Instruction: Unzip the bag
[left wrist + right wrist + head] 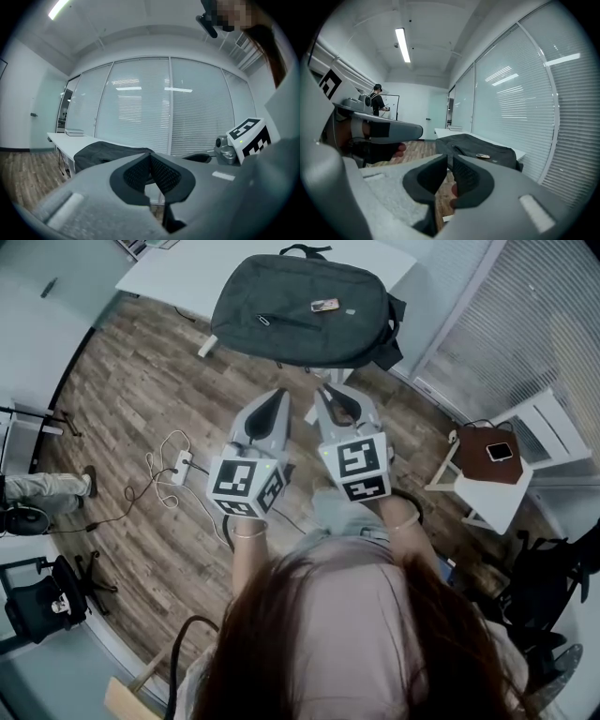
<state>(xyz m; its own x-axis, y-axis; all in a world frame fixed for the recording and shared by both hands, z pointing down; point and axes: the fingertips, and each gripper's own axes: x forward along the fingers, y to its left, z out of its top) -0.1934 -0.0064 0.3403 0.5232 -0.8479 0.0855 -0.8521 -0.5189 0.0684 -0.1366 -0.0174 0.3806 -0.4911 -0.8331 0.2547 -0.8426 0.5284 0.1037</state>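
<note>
Head view shows the dark bag (300, 310) lying flat on the white desk (178, 273), close to the desk's near edge, with a small flat object (325, 305) resting on its upper side. Both tools are held side by side over the wood floor (131, 381), tips aimed toward the bag but short of the desk, touching nothing. The left tool (276, 397) sits just beside the right tool (328, 396), and the bag lies ahead of and above their tips in this view. Left gripper view shows that tool's pads pressed together with nothing between them; the bag sits beyond the tips and somewhat to their left, along the desk in front of the blinds (187, 112). Right gripper view shows its pads standing a narrow gap apart, with only floor visible through the gap; the bag lies ahead and slightly right of the tips, well apart from them, the small object still plain on top.
</note>
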